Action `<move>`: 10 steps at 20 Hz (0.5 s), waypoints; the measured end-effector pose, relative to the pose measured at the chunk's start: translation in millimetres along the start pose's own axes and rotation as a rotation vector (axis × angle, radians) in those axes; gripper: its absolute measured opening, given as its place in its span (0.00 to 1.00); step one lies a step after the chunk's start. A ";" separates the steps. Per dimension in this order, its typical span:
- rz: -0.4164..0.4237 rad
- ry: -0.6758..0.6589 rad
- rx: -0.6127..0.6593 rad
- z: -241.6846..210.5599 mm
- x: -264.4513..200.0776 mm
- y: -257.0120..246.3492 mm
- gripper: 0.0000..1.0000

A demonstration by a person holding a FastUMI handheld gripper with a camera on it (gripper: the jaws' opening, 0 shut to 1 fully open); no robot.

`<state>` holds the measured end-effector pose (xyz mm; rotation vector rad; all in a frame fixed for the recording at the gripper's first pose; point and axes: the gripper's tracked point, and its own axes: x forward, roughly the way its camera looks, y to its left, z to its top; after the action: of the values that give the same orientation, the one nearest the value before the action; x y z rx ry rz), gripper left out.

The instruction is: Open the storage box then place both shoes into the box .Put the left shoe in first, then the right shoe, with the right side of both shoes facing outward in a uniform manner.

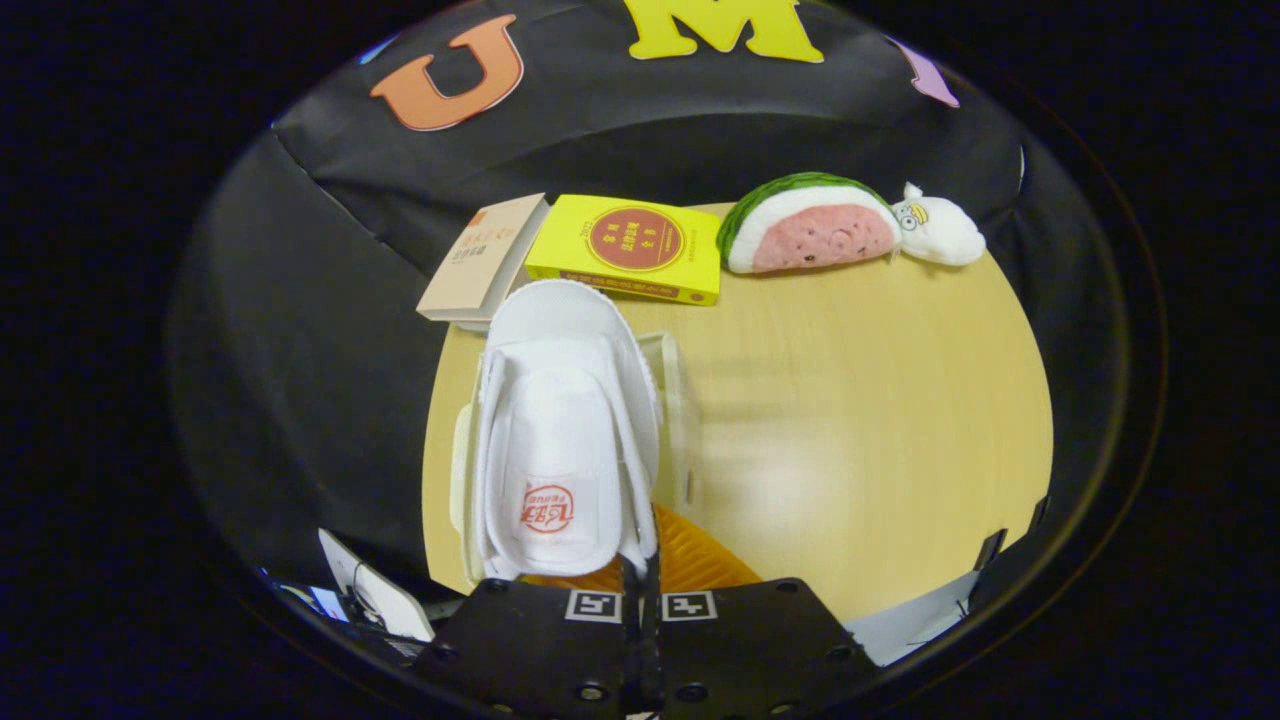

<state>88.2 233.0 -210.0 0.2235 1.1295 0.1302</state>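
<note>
- A white shoe (565, 430) is seen held up just ahead of the tongs (640, 575), toe pointing away toward the books, opening and tongue label turned to the camera, left of centre in the frame.
- The tongs are drawn nearly together at bottom centre, and the shoe's right-hand collar edge appears to be pinched between them; the contact itself is hidden behind the finger bodies, so the grip is inferred, not confirmed.
- A grip at the collar is judged sensible: the shoe hangs lengthwise from one rim and can be turned so a chosen side faces outward.
- A pale, translucent storage box (678, 420) is made out behind and to the right of the shoe, its rim showing along the shoe's flank. Whether it is open cannot be settled from this angle.
- An orange ribbed surface (690, 560) shows under the shoe's heel, just beyond the tongs; it is possibly the sole of the second shoe, but this is unsure.
- On the table (860, 420), at the far edge in the upper middle of the frame, a beige book (480, 260) and a yellow book (630, 248) lie side by side; a watermelon-slice plush (810, 225) and a small white plush (940, 232) rest to their right, well apart from the work.
- Stage judged: a shoe in carriage toward the box, not yet seated.
</note>
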 end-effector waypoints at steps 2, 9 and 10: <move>-0.048 -0.024 -0.004 -1.4 15.1 7.3 0.00; -0.202 -0.040 0.035 -27.2 60.6 -8.4 0.00; -0.215 -0.042 0.044 -28.9 63.9 -10.6 0.00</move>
<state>89.0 239.7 -280.6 0.1421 1.1077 -0.0894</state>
